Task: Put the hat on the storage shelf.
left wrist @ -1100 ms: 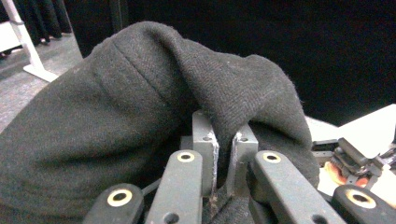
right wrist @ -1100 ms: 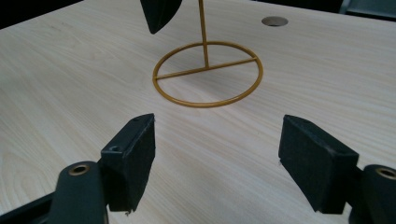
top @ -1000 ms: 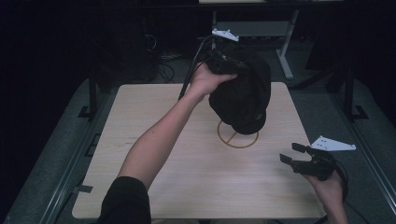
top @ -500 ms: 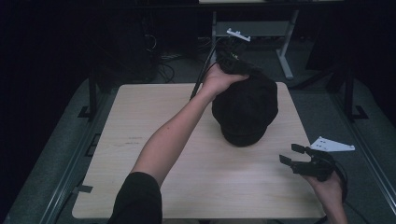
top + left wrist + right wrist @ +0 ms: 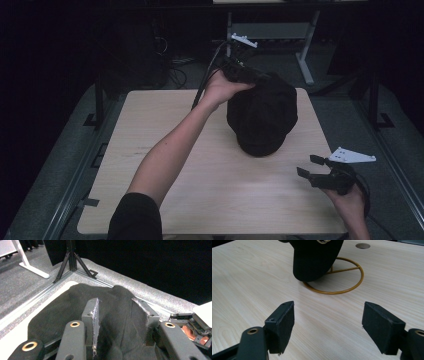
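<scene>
From the high view, a person is reaching the left arm across a pale wooden table (image 5: 165, 200), and the left claw (image 5: 250, 76) is sitting at the far edge of a black cap (image 5: 261, 117) that is resting near the table's far right side. The cap is sitting raised rather than flat, apparently because it is draped over a stand beneath it. The right claw (image 5: 311, 166) is waiting near the table's right front edge, well apart from the cap, probably staying out of the way. From the left gripper view, the left claw (image 5: 120, 312) is pointing down over the cap (image 5: 62, 307), its jaws standing partly spread with black fabric bunched between them; the jaws have just been opening, and the pads are no longer pinching the cloth, which suggests the cap is being let go onto its rest. From the right gripper view, the right claw (image 5: 329, 322) is spread wide and holding nothing, hovering low over the bare table (image 5: 249, 285). Ahead of it, the cap (image 5: 314, 257) is hanging over a gold wire ring stand (image 5: 352, 287), whose round base is lying flat on the wood.
</scene>
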`<state>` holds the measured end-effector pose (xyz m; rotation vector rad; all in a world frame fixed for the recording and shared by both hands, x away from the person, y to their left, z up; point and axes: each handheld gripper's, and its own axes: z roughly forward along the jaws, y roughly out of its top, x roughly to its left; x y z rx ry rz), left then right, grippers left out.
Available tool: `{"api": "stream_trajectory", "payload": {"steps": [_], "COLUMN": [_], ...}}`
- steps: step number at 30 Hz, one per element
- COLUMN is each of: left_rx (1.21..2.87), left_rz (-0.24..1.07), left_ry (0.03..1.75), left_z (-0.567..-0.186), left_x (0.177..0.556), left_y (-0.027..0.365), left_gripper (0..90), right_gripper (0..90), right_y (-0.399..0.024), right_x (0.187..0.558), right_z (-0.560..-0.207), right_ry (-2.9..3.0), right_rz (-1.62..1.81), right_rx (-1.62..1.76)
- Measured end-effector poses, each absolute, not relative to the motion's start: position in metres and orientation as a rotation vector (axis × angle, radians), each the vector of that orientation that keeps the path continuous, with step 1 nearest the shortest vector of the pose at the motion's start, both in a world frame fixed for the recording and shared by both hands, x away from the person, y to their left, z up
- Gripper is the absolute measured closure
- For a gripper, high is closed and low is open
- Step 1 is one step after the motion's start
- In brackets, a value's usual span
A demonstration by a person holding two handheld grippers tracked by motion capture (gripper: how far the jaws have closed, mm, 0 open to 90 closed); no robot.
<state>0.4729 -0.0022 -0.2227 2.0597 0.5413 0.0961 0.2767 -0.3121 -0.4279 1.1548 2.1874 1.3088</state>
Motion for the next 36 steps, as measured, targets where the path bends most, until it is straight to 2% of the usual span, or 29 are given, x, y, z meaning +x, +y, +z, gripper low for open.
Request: {"api": "stream_trajectory", "payload": {"steps": [7, 17, 36], "left_rx": [2.048, 2.050, 2.054], "left_rz": [0.107, 0.127, 0.166], "left_ry": [0.548, 0.567, 0.610], "left_z": [-0.226, -0.233, -0.247], "left_x": [0.471, 0.461, 0.447], "left_y": [0.009, 0.027, 0.060], "left_gripper": [55.6, 49.5, 45.9], "right_gripper": [24.3, 23.6, 22.6], "right_y": [-0.310, -0.305, -0.292], "right_x": [0.277, 0.274, 0.272], "right_z": [-0.428, -0.430, -0.430], "right_ry": [2.181, 2.167, 2.162], "right_rz": [1.292, 1.281, 1.251], "right_rx": [1.162, 1.171, 1.144]}}
